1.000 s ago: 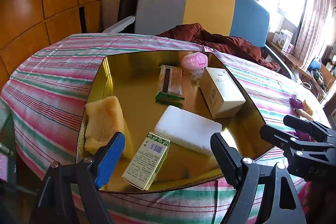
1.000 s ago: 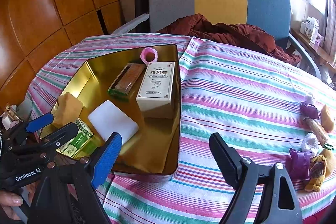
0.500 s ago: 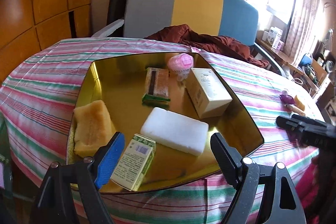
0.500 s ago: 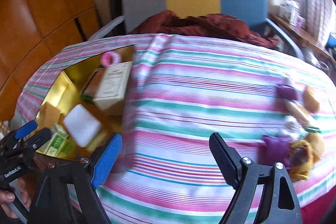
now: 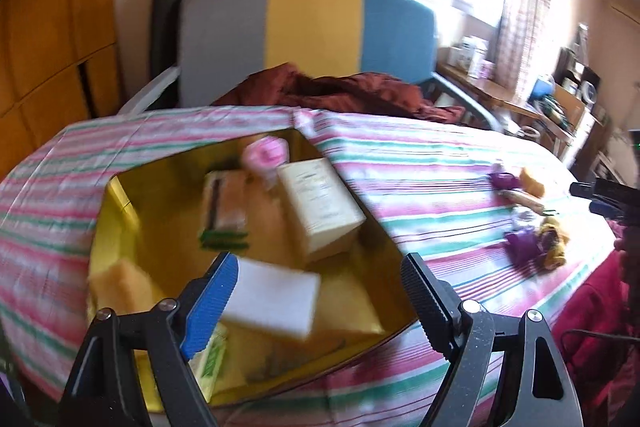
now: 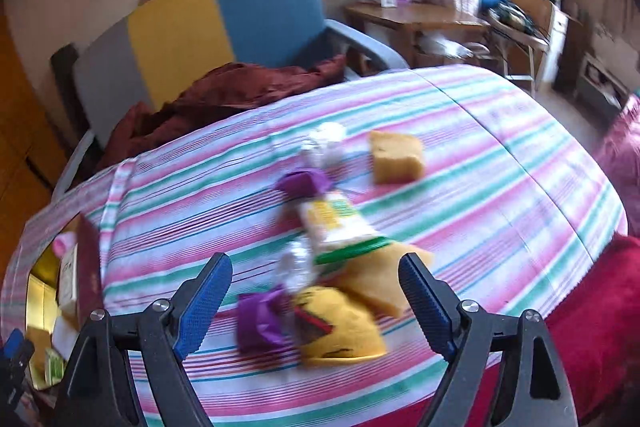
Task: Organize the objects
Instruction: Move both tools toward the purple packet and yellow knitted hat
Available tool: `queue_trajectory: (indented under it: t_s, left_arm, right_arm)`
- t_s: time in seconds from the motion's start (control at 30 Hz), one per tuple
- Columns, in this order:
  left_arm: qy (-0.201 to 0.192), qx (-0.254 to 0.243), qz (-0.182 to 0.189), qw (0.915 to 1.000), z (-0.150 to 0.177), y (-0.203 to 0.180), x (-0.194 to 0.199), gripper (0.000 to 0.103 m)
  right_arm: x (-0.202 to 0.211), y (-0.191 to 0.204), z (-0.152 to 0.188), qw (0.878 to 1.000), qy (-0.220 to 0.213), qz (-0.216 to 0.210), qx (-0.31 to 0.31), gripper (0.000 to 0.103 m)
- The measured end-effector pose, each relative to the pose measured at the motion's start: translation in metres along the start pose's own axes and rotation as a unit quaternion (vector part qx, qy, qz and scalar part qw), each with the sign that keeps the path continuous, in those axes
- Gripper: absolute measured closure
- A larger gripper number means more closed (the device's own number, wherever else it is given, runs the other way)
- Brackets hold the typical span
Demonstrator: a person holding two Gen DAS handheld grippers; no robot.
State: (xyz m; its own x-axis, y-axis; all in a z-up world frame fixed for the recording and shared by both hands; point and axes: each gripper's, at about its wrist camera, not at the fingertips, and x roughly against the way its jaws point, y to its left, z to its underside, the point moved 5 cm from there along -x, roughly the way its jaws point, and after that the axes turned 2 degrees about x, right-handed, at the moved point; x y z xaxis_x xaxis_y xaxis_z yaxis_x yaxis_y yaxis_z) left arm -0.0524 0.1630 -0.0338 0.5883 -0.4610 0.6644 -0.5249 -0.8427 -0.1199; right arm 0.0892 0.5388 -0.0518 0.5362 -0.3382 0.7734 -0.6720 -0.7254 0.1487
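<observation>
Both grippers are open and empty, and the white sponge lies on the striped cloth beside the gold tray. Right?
Not quite. In the left wrist view the white sponge lies inside the gold tray, not on the cloth. Both grippers, left and right, are open and empty.

Boxes point(image 5: 320, 203) in tray point(image 5: 116, 223)

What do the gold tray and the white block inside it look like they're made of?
The gold tray looks like polished metal or foil-coated card: its walls mirror the contents. The white rectangular block looks like matte foam, perhaps a cleaning sponge; motion blur hides its texture.

Both tongs point(image 5: 316, 287) point(image 6: 316, 287) agape (empty)
</observation>
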Motion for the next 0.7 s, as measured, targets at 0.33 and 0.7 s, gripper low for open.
queue_trajectory:
  t_s: [0.33, 0.7]
  left_arm:
    - [0.043, -0.083, 0.106, 0.99, -0.026, -0.102, -0.042, 0.019]
    - [0.178, -0.084, 0.21, 0.9577, 0.002, -0.209, -0.12, 0.027]
  right_arm:
    - [-0.015, -0.047, 0.013, 0.977, 0.017, -0.123, -0.176, 0.016]
    - [-0.016, -0.048, 0.012, 0.971, 0.016, -0.159, -0.179, 0.016]
